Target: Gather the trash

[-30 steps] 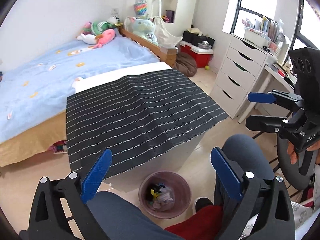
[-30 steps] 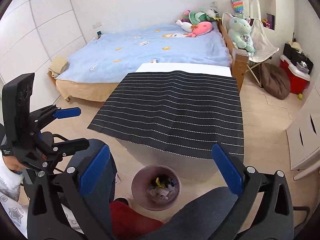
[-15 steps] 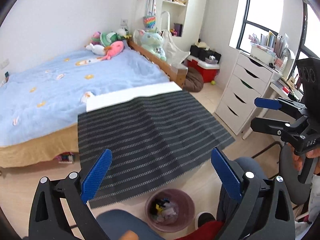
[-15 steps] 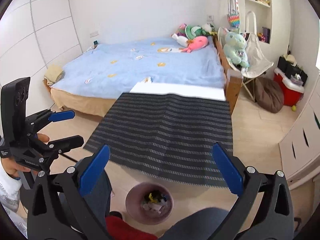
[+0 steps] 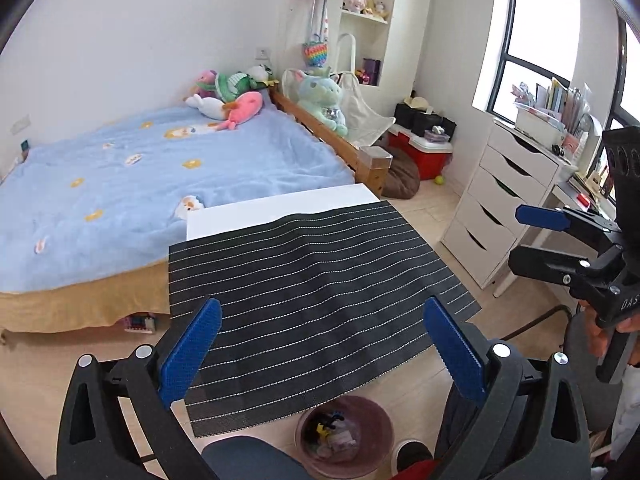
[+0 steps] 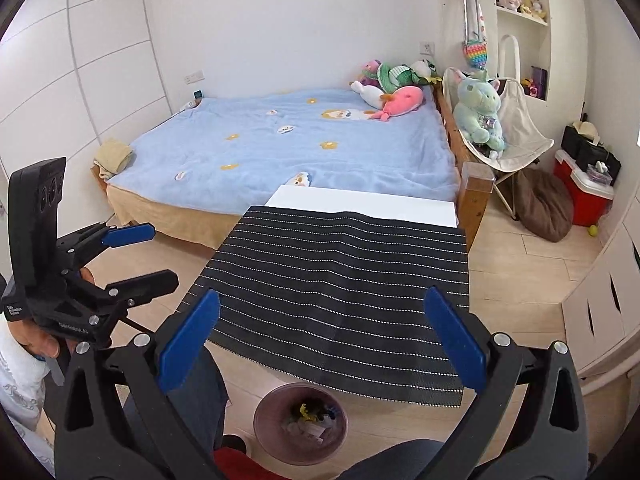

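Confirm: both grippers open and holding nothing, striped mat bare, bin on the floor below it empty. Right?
Not quite. The bin is not empty: the left wrist view shows small bits of trash inside, and the right wrist view agrees. The rest holds: left gripper and right gripper are open and hold nothing, and the striped mat is bare.

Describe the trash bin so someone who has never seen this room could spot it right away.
Start at the white table covered by the black striped mat, at the foot of the blue bed. On the wooden floor by the mat's near edge stands the trash bin: round, dull pink, already holding scraps, the only open container there.
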A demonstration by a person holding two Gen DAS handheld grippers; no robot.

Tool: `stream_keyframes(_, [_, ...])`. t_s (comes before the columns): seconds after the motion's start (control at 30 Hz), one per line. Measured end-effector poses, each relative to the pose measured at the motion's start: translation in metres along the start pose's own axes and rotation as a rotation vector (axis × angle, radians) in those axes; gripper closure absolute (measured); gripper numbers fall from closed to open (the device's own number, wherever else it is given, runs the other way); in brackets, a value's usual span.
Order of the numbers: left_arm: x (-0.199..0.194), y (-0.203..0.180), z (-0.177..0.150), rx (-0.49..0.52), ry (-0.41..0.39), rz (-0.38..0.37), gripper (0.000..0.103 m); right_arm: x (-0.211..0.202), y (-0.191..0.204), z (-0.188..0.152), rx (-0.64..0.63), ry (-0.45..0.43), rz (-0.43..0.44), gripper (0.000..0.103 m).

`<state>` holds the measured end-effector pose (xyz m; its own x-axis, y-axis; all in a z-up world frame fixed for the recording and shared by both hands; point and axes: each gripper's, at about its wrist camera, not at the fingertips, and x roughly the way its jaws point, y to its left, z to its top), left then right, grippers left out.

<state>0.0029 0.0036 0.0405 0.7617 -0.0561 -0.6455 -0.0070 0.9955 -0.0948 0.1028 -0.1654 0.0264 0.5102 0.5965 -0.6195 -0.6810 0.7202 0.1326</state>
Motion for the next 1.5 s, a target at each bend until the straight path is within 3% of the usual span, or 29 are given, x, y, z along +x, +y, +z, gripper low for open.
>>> stream_keyframes(0.3, [-0.0021,-0.0014,0.0016,-0.010,-0.014,-0.046,0.006,0.0057,0.0002,-0.0025,0.002,0.018,0.005,0.003])
stream_keyframes(1.5, [-0.0057,-0.0050,-0.0009,-0.015,-0.022,-0.060,0.006,0.0082,0.0040,-0.0061,-0.003,0.030,0.006,0.003])
